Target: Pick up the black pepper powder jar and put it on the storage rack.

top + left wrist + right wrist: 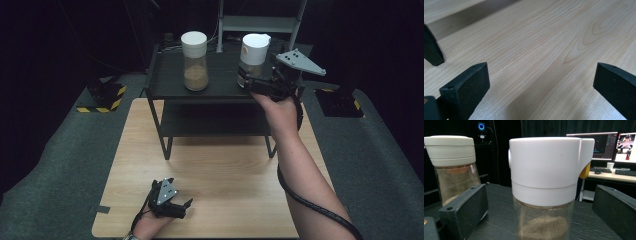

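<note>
Two glass jars of brown granules stand on the top of a black shelf (220, 87). The right jar (254, 52) (544, 170) has a white lid with a yellow tab at its side. My right gripper (246, 80) (541, 207) is level with it, its jaws spread on either side of the jar with a gap to the glass on both sides. The left jar (194, 60) (451, 165) has a plain white lid and stands apart. My left gripper (181, 207) (541, 82) rests open on the wooden table (220, 170) near its front edge, nothing between its jaws.
The shelf stands on the table's far half, with a lower board and thin legs; one leg's foot (432, 53) is close to the left gripper. Striped stand bases (102, 97) sit on the grey floor. A desk with monitors (604, 145) lies beyond the jars.
</note>
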Demonstrator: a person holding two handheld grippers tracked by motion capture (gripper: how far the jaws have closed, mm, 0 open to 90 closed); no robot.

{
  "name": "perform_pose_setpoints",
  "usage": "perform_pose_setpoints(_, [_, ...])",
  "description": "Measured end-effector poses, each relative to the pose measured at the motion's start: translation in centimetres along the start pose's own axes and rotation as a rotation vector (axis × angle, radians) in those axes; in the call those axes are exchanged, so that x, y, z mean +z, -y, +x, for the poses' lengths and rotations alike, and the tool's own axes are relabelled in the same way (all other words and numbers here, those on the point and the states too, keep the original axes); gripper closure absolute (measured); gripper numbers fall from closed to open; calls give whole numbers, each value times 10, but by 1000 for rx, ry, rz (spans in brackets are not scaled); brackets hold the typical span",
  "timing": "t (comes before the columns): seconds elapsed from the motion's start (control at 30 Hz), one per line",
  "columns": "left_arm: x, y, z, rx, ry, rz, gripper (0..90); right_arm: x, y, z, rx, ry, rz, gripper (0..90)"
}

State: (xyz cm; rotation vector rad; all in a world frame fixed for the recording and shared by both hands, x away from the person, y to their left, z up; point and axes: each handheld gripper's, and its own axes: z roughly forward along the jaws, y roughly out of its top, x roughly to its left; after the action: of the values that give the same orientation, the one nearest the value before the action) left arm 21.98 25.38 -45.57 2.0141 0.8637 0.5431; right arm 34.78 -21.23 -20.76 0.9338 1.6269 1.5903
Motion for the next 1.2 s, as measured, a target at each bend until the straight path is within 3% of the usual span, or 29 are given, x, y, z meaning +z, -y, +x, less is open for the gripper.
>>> perform_pose_setpoints(0.6, [0, -1, -1, 12, -3, 7, 10, -25, 16, 0, -49, -18, -11, 0])
perform_pose_setpoints(1.2, [1, -3, -3, 24, -7, 19, 10, -64, 55, -2, -101, -61, -14, 0])
